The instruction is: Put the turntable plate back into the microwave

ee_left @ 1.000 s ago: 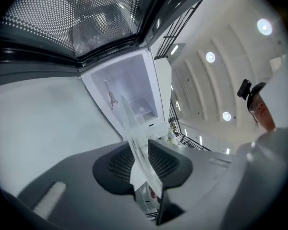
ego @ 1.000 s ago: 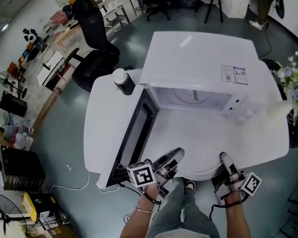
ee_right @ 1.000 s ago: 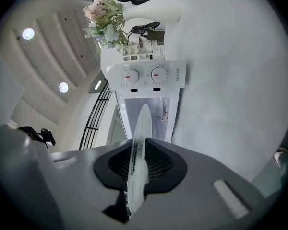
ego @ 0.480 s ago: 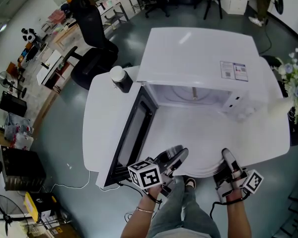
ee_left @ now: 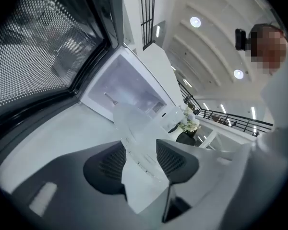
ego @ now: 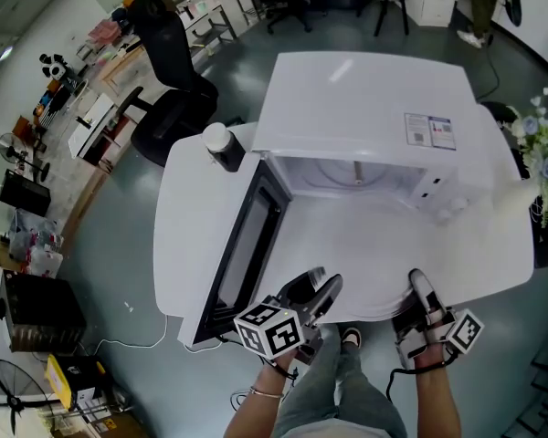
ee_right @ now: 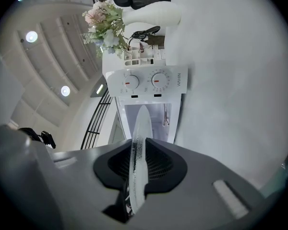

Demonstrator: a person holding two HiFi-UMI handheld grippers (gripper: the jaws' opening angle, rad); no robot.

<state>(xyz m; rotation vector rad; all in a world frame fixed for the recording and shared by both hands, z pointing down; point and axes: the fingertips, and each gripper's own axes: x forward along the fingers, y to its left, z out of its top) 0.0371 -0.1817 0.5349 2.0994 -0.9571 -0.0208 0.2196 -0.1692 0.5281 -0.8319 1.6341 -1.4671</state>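
The clear glass turntable plate [ego: 370, 307] lies at the near edge of the white table [ego: 196, 217], in front of the open microwave [ego: 365, 108]. My right gripper [ego: 418, 301] is shut on the plate's right rim; in the right gripper view the plate [ee_right: 140, 128] stands edge-on between the pressed pads of that gripper [ee_right: 139, 166]. My left gripper [ego: 312, 292] is at the plate's left rim and its jaws are opening. In the left gripper view the plate [ee_left: 134, 133] runs tilted through the gap of that gripper [ee_left: 139, 162], with the pads apart from it.
The microwave door [ego: 247, 245] hangs open to the left, close beside my left gripper. Its cavity [ego: 347, 176] faces me. A black cylinder with a white cap [ego: 224, 147] stands at the microwave's left corner. A vase of flowers [ego: 543, 149] is at the right edge.
My left gripper's jaws have spread apart off the plate's left rim and the gripper has rolled. The right gripper and the plate have stayed put.
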